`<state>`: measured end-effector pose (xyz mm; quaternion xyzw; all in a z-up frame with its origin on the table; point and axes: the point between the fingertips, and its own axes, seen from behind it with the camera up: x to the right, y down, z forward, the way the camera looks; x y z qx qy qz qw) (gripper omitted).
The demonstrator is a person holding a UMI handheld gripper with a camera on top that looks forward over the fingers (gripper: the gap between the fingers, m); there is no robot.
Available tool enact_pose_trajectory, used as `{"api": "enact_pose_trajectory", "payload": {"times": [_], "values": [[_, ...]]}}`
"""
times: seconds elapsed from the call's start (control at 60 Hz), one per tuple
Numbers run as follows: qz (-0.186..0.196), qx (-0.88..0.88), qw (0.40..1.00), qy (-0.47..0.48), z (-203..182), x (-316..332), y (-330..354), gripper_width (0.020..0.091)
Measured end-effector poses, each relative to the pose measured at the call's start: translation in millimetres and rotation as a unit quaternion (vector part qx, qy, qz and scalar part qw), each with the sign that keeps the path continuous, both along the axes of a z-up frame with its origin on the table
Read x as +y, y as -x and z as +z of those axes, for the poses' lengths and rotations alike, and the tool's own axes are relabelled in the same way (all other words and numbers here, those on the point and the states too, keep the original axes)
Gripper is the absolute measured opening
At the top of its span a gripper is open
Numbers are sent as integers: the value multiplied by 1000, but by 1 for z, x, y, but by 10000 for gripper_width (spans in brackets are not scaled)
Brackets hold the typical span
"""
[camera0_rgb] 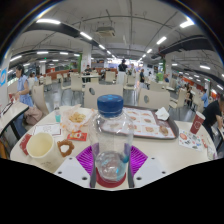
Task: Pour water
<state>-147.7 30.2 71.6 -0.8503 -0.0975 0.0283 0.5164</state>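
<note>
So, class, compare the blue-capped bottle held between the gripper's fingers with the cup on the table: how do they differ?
The bottle is clear plastic; the cup is opaque and pale.
The bottle is sealed by a blue cap; the cup is open at the top.
The bottle is tall and narrow, between the gripper fingers; the cup is short and wide, off to their left, untouched.
Both stand upright, over the same table.

Bright, even light falls from the ceiling strips (48, 21) above me. My wide lens bends the hall strongly at its edges; far tables look soft, and shadows on the counter (150, 150) are faint.
</note>
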Motion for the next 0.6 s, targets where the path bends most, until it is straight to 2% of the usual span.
{"api": "enact_pose_trajectory", "payload": {"times": [0.033, 0.133, 0.283, 0.317, 0.383, 0.4, 0.433, 0.6], "values": [[-5, 5, 1000, 4, -10, -4, -3, 443], [-16, 27, 999, -12, -5, -3, -5, 449], [-26, 33, 999, 17, -10, -3, -8, 568], [-30, 28, 999, 33, -13, -6, -10, 628], [-34, 26, 998, 47, -8, -14, -11, 854], [-36, 26, 998, 49, -6, -17, -11, 867], [-37, 27, 998, 51, 1, -23, -11, 841], [-50, 4, 996, 79, 41, -71, -15, 847]]}}
